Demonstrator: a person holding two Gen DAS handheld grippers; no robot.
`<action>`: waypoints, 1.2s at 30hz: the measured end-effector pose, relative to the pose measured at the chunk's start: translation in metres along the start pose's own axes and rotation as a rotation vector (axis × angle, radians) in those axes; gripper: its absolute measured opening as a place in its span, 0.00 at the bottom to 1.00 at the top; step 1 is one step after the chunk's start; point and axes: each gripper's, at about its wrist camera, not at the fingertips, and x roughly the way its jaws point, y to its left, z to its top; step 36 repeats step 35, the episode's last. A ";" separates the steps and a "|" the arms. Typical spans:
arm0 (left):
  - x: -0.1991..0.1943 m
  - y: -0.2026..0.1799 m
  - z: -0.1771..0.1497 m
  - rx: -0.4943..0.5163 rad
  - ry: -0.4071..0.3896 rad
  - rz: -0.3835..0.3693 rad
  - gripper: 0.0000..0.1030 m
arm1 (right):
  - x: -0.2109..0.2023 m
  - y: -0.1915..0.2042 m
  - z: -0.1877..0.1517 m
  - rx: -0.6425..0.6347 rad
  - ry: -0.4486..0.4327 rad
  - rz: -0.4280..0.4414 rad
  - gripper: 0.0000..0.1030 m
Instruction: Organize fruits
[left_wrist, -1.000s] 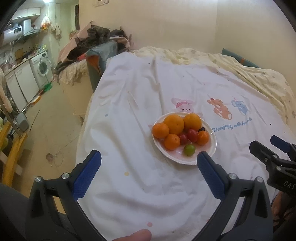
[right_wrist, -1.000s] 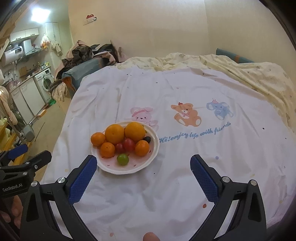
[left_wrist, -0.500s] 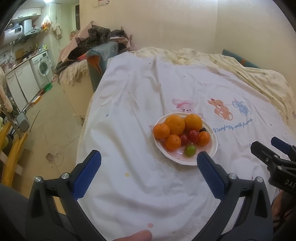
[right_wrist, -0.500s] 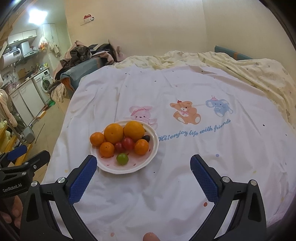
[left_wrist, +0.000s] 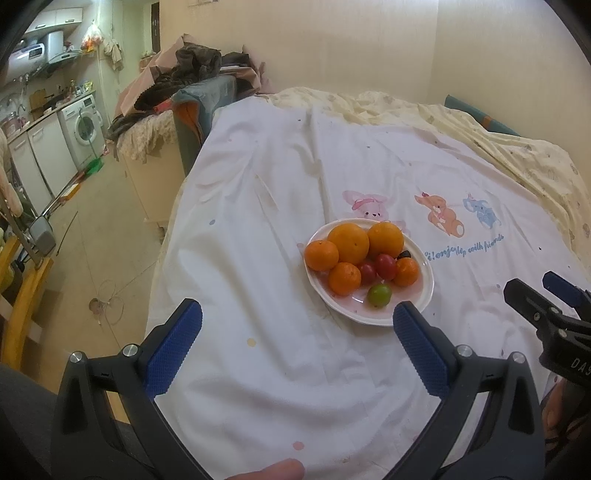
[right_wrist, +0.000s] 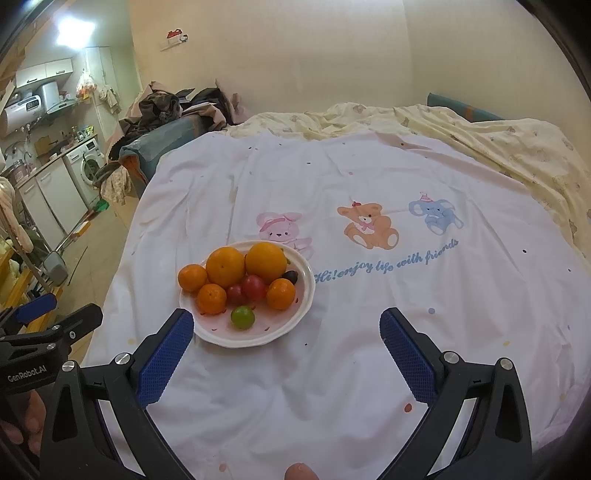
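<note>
A white plate (left_wrist: 424, 295) (right_wrist: 301, 314) of fruit sits on the white bedsheet. It holds two large oranges (left_wrist: 348, 243) (right_wrist: 225, 266), three small mandarins (left_wrist: 344, 278) (right_wrist: 211, 298), two red cherry tomatoes (left_wrist: 385, 266) (right_wrist: 253, 287), a green one (left_wrist: 379, 295) (right_wrist: 242, 316) and a small dark fruit (right_wrist: 290, 276). My left gripper (left_wrist: 297, 332) is open and empty, near side of the plate. My right gripper (right_wrist: 286, 339) is open and empty, its left finger just short of the plate's near rim.
The white sheet (right_wrist: 369, 177) has cartoon animals and blue lettering (right_wrist: 388, 260) right of the plate. A yellow quilt (right_wrist: 498, 147) lies at the back and right. The bed's left edge drops to the floor (left_wrist: 92, 236); clothes pile (left_wrist: 184, 74) and washing machine (left_wrist: 83, 125) beyond.
Both grippers have edged slightly forward toward the plate, which sits a little nearer in both views. Both stay open. The fruit has not moved.
</note>
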 end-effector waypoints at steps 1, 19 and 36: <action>0.000 0.000 0.000 -0.001 -0.001 0.000 0.99 | 0.000 0.000 0.001 0.000 -0.001 0.000 1.00; -0.004 0.001 0.002 -0.005 -0.012 -0.005 0.99 | -0.001 0.000 0.001 -0.006 0.010 0.001 1.00; -0.005 0.002 0.003 -0.007 -0.004 -0.022 0.99 | 0.000 -0.002 0.001 -0.009 0.008 0.011 1.00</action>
